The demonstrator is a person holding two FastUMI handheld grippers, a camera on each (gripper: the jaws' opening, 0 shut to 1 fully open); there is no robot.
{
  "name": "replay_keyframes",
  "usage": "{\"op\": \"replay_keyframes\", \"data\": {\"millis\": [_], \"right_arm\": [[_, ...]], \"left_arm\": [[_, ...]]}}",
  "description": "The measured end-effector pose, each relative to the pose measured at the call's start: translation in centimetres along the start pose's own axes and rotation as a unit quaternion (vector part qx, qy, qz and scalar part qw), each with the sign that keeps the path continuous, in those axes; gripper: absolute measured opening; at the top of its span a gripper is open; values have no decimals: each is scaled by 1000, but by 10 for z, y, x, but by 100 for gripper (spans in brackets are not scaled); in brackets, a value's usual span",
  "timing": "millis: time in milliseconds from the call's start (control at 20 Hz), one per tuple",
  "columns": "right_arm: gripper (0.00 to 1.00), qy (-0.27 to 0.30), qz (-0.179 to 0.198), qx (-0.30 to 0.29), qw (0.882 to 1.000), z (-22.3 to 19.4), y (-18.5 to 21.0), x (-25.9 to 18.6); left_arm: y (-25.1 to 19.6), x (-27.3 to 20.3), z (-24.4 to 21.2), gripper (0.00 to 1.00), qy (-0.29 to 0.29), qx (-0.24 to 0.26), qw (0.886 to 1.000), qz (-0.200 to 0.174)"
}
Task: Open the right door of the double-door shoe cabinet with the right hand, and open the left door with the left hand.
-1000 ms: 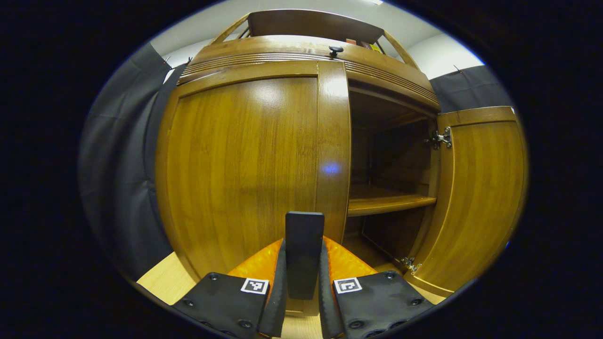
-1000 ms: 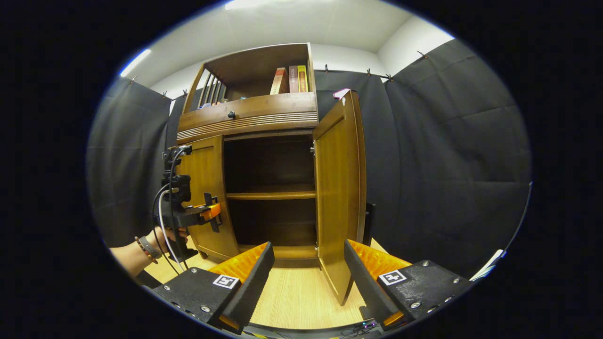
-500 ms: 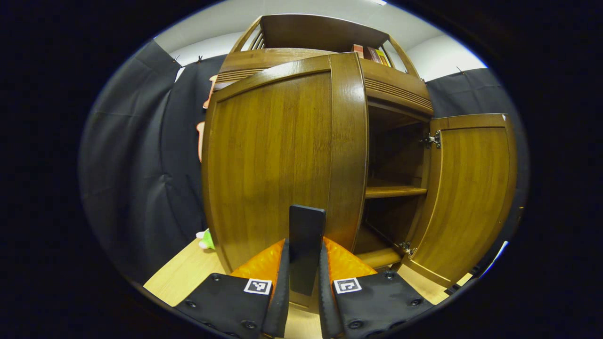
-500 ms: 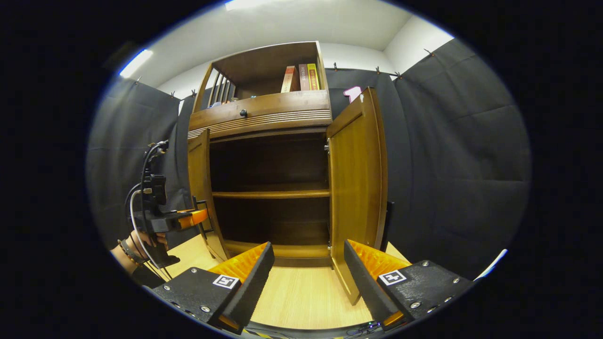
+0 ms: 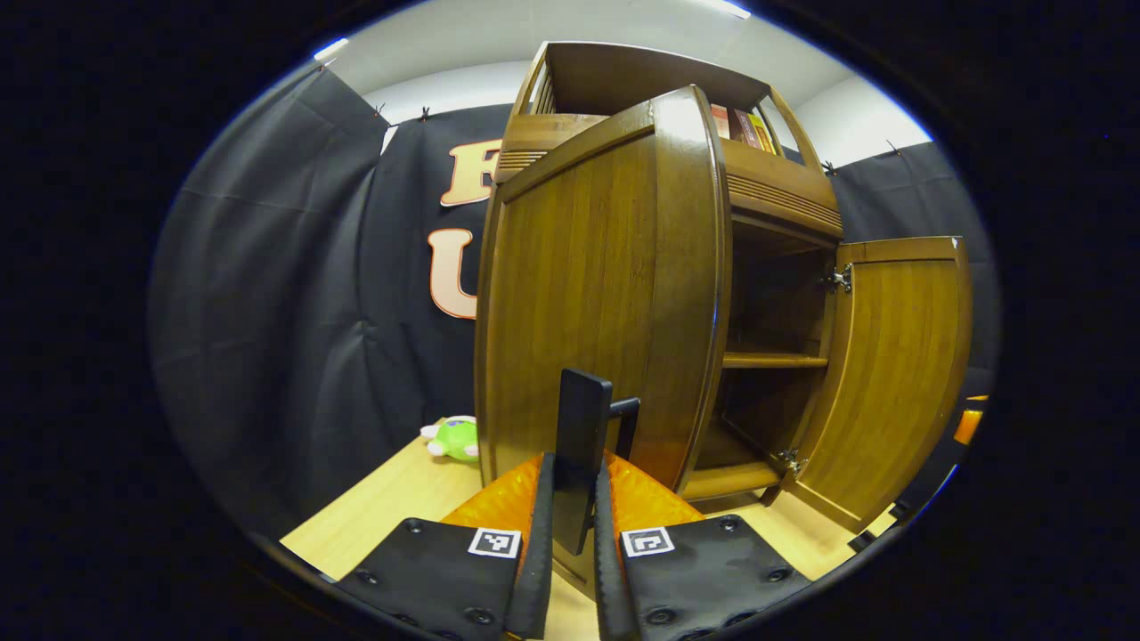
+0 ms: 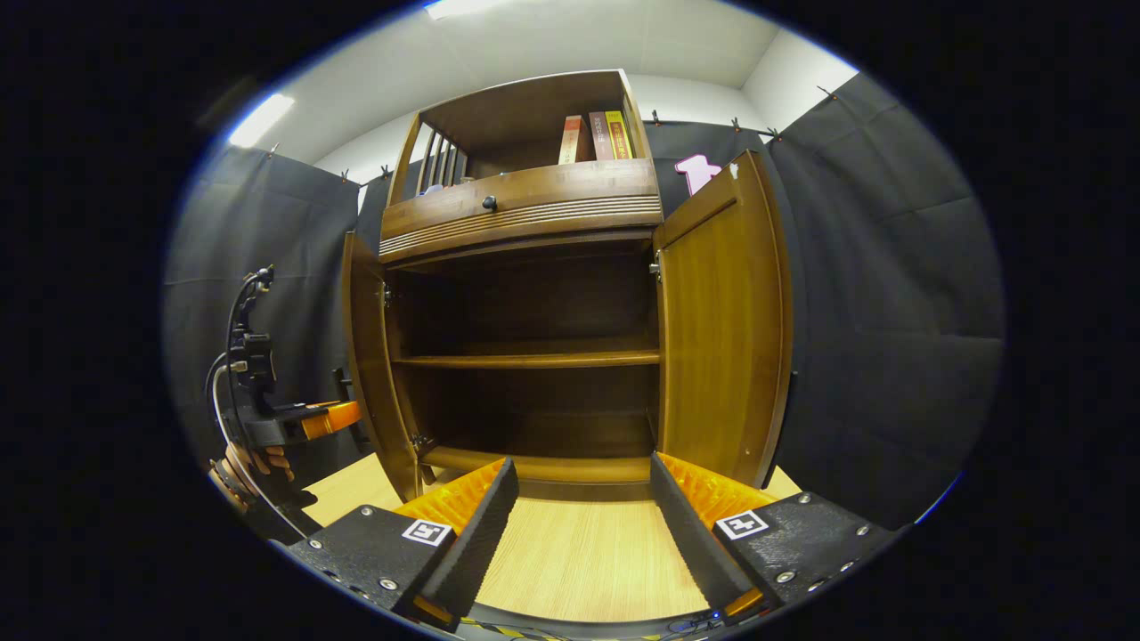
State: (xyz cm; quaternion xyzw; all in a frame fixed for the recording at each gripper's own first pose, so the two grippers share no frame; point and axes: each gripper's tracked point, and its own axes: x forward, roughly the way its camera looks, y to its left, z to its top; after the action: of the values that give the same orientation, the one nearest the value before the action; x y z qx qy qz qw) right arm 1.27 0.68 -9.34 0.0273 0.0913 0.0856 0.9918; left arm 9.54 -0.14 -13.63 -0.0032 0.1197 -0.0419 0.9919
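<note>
In the left gripper view the left gripper [image 5: 574, 499] is clamped on the dark handle [image 5: 581, 445] of the left door [image 5: 606, 303], both fingers pressed against the handle's flat sides. The handle stands upright between them, its long axis vertical, and the door rises straight ahead of the gripper, tall and upright, swung out from the shoe cabinet [image 5: 784, 205] so that its free edge faces the camera. To the right of that edge lie the dark inside of the cabinet and a shelf [image 5: 773, 360], and farther right the right door [image 5: 899, 374], swung out with its inner face toward the camera. Low to the left of the gripper a green plush toy [image 5: 456, 438] lies on the pale wooden floor [image 5: 392, 507]. In the right gripper view the right gripper [image 6: 579, 525] is spread wide and holds nothing, above the floor before the cabinet. Ahead, both doors stand open, and books [image 6: 595, 135] stand upright on top. Far left, a hand [image 6: 254, 463] holds the left gripper beside the left door.
</note>
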Motion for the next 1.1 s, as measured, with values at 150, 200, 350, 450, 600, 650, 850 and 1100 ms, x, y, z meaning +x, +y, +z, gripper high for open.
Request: {"op": "replay_keyframes", "data": {"millis": [150, 200, 350, 450, 600, 650, 850, 1100], "right_arm": [[100, 1, 5, 1, 1000, -2, 7, 5], [97, 2, 6, 0, 1000, -3, 9, 7], [87, 5, 11, -2, 1000, -8, 19, 10], [81, 8, 10, -8, 1000, -12, 22, 11], [100, 8, 10, -8, 1000, -16, 27, 15], [100, 9, 8, -9, 1000, -18, 28, 16], [100, 7, 7, -8, 1000, -18, 37, 18], [90, 2, 5, -7, 1000, -20, 48, 19]], "left_arm": [[26, -12, 0, 22, -9, 21, 999, 26], [33, -14, 1, 21, -10, 18, 999, 27], [63, -19, 3, 16, -10, -1, 999, 47], [87, -25, 7, 17, -15, -1, 998, 69], [104, -27, 6, 0, -13, -7, 998, 56], [105, -26, 6, 8, -14, 2, 999, 47], [121, -23, 8, 7, -21, 26, 999, 17], [157, -17, 9, 4, -35, 9, 999, -40]]}}
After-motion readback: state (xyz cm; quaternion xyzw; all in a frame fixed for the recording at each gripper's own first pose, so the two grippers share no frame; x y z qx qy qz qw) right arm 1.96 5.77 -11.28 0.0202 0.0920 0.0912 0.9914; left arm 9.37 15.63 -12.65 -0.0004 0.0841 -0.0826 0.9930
